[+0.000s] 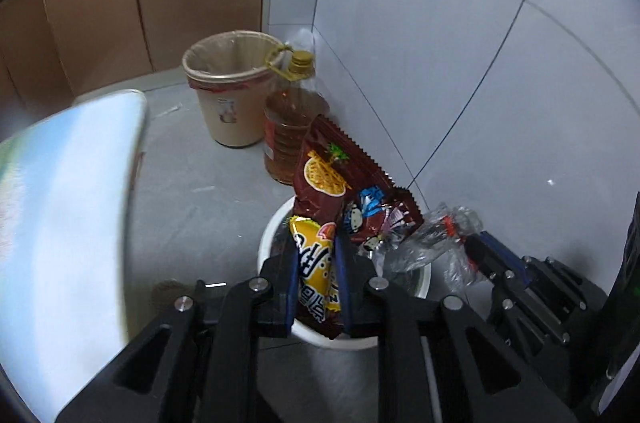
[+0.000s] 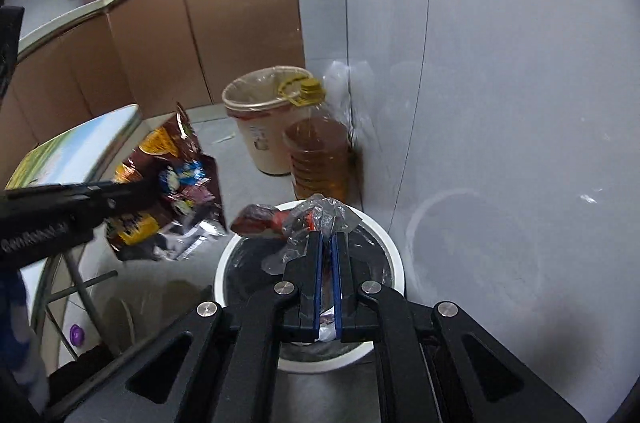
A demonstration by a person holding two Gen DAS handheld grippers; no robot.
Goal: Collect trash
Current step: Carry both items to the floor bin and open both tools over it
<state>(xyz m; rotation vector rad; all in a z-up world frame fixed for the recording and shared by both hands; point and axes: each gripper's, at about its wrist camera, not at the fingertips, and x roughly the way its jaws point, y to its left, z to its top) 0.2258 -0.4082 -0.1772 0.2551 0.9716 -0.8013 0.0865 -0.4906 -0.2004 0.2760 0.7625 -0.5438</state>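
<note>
Snack wrappers (image 1: 340, 183), light and crackly, hang above the white bin's rim (image 1: 268, 235), pinched at their lower end by my left gripper (image 1: 316, 275). My right gripper (image 2: 328, 263) is clamped on a crumpled plastic bottle (image 2: 308, 219), springy and slick, over the same bin. Beyond it on the floor, an oil jug (image 1: 288, 135) and lined beige bin (image 1: 228, 91) crowd the wall corner; nothing blocks the drop.

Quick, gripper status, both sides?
Left gripper: closed on the brown and yellow snack wrappers.
Right gripper: closed on the crushed clear plastic bottle, above the white-rimmed bin.
</note>
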